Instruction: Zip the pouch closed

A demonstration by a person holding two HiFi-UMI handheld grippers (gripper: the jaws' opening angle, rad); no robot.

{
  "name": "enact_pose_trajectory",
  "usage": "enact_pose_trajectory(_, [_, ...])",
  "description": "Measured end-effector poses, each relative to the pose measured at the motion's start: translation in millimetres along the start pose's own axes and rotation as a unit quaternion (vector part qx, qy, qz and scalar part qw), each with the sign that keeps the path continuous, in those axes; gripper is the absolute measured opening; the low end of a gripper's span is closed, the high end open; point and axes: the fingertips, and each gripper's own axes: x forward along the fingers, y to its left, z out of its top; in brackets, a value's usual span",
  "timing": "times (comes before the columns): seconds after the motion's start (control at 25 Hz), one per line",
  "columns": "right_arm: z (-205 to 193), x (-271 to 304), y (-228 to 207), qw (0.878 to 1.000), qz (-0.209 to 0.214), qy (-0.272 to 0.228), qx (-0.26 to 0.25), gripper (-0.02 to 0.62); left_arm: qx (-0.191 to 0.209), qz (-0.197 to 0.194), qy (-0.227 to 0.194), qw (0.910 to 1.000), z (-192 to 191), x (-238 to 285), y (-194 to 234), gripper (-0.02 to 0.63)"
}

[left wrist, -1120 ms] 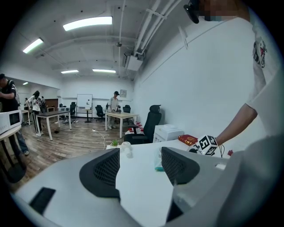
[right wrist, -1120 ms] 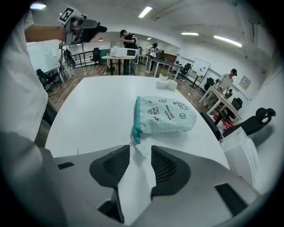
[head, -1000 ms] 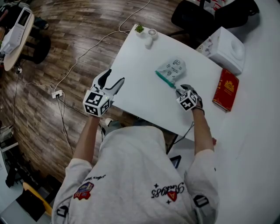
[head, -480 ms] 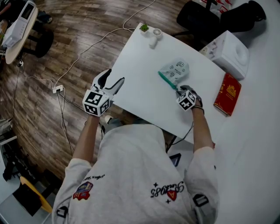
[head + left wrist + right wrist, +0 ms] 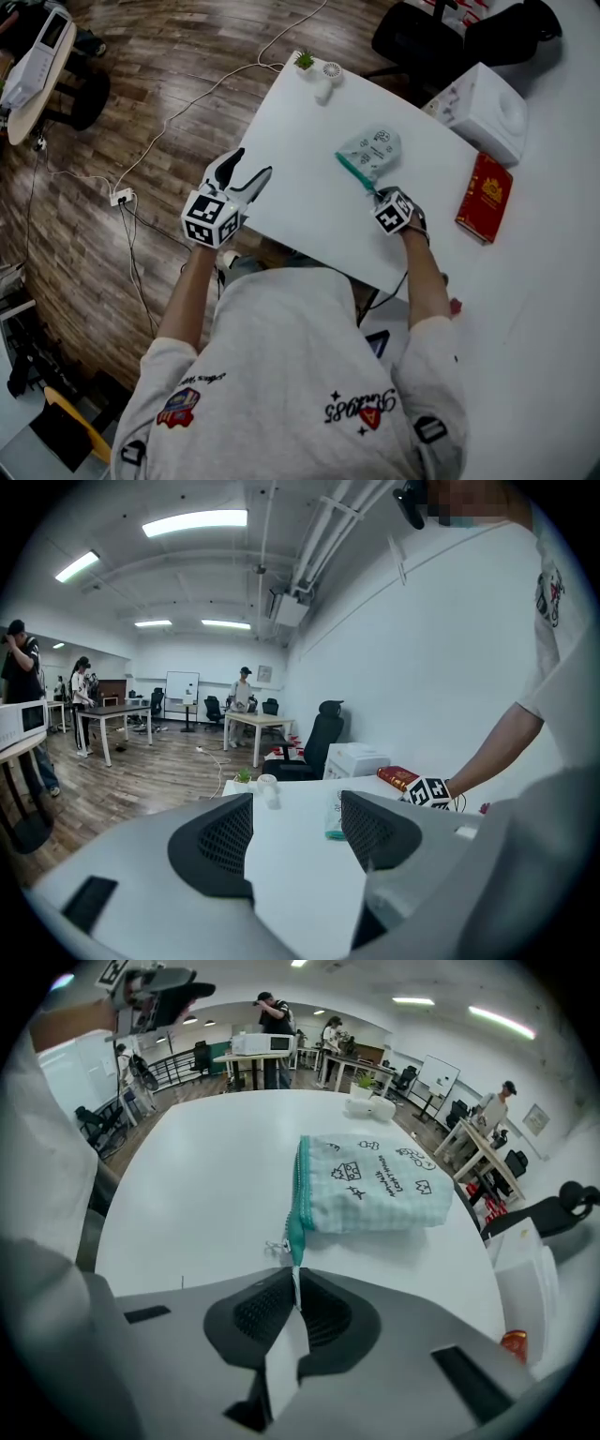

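A pale mint checked pouch (image 5: pixel 368 150) (image 5: pixel 375 1183) lies on the white table (image 5: pixel 300 187), its teal zipper edge (image 5: pixel 300 1194) towards me. My right gripper (image 5: pixel 380 194) (image 5: pixel 295 1283) points steeply down at the zipper's near end. Its jaws have just been closing and are now shut on the thin tab at the teal end of the pouch. A small metal ring (image 5: pixel 274 1246) lies beside that end. My left gripper (image 5: pixel 249 178) (image 5: pixel 295 822) hovers open and empty at the table's left edge, apart from the pouch (image 5: pixel 335 819).
A red book (image 5: pixel 485 195) and a white box (image 5: pixel 483 108) lie to the right of the pouch. A tiny plant (image 5: pixel 304 61) and a small white fan (image 5: pixel 325 75) stand at the table's far corner. Black chairs (image 5: pixel 412 37) stand beyond, and cables (image 5: pixel 169 131) cross the wooden floor.
The right gripper has edged a little nearer to the pouch's near end. The left gripper has stayed where it was.
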Motion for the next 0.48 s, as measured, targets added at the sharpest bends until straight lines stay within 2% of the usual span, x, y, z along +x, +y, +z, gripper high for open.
enact_pose_trajectory(0.12, [2.4, -7.3, -0.4, 1.000, 0.004, -0.010, 0.028, 0.020, 0.000, -0.006, -0.003, 1.0000, 1.2, 0.2, -2.2, 0.293])
enact_pose_trajectory(0.36, [20.6, -28.2, -2.5, 0.997, 0.004, -0.056, 0.050, 0.018, 0.001, -0.018, -0.010, 0.9998, 3.5, 1.2, -7.5, 0.293])
enact_pose_trajectory(0.48, [42.7, -49.0, -5.5, 0.994, -0.008, -0.091, 0.058, 0.018, 0.002, -0.025, -0.012, 0.9996, 4.4, 1.9, -11.4, 0.293])
